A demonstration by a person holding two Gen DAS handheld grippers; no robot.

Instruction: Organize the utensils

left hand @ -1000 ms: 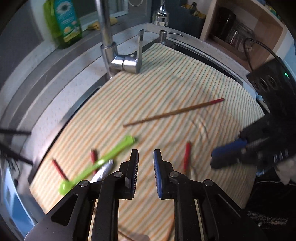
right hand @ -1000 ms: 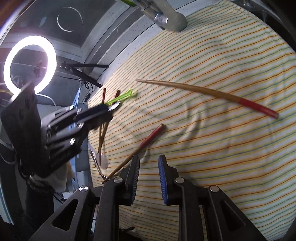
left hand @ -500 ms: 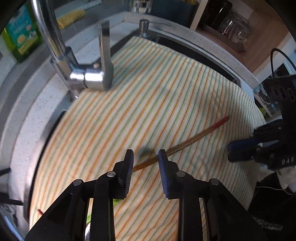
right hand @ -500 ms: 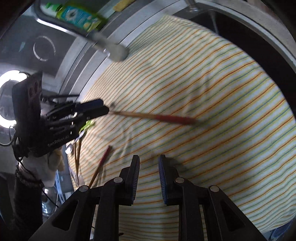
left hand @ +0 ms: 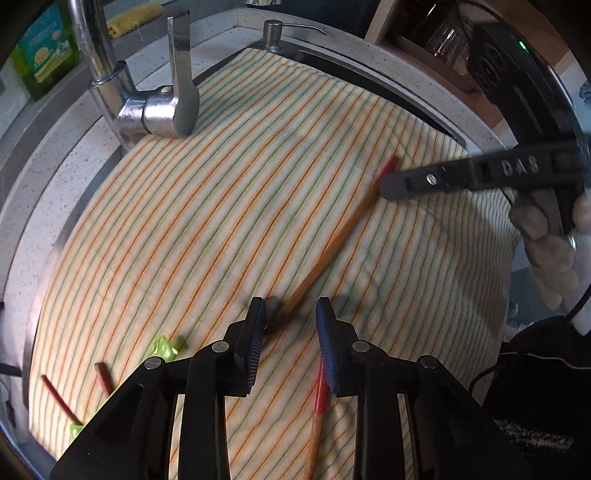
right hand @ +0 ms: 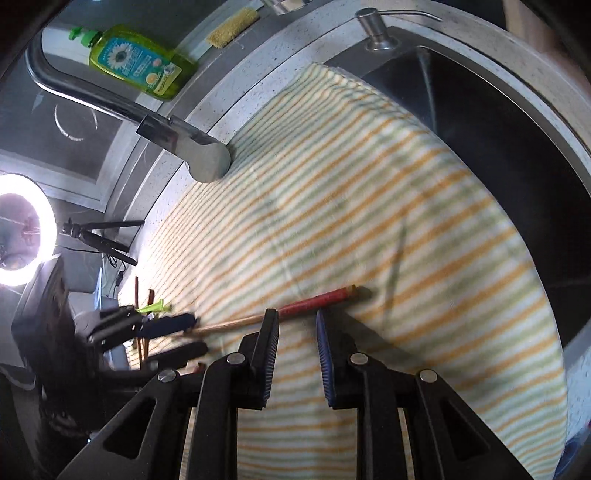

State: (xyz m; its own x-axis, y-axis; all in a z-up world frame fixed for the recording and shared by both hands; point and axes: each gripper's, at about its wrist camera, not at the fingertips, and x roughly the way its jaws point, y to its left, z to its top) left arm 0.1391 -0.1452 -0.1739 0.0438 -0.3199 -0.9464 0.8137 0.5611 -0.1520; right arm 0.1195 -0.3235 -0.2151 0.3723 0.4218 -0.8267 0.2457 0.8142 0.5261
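A long wooden chopstick [left hand: 332, 240] with a red end lies slantwise on the striped cloth [left hand: 207, 221]. Its thin tip sits between the fingers of my left gripper [left hand: 290, 314], whose jaws stand apart and do not press on it. My right gripper [right hand: 295, 321] is open just short of the red end [right hand: 317, 300], with nothing between its pads. In the left wrist view the right gripper [left hand: 384, 184] hangs over that red end. A second red-ended chopstick [left hand: 319, 398] lies under my left fingers. A green spoon [left hand: 162, 349] and two more chopsticks [left hand: 103, 376] lie at the left.
A chrome faucet [left hand: 155, 114] juts over the cloth's far-left edge. A green dish soap bottle [right hand: 136, 62] and a sponge sit on the ledge behind. A soap dispenser [left hand: 273, 35] stands at the back. The open sink basin [right hand: 498, 147] drops away beyond the cloth.
Both grippers have moved across the cloth to the long chopstick, the left to its thin tip, the right to its red end. The left jaws stand a little wider.
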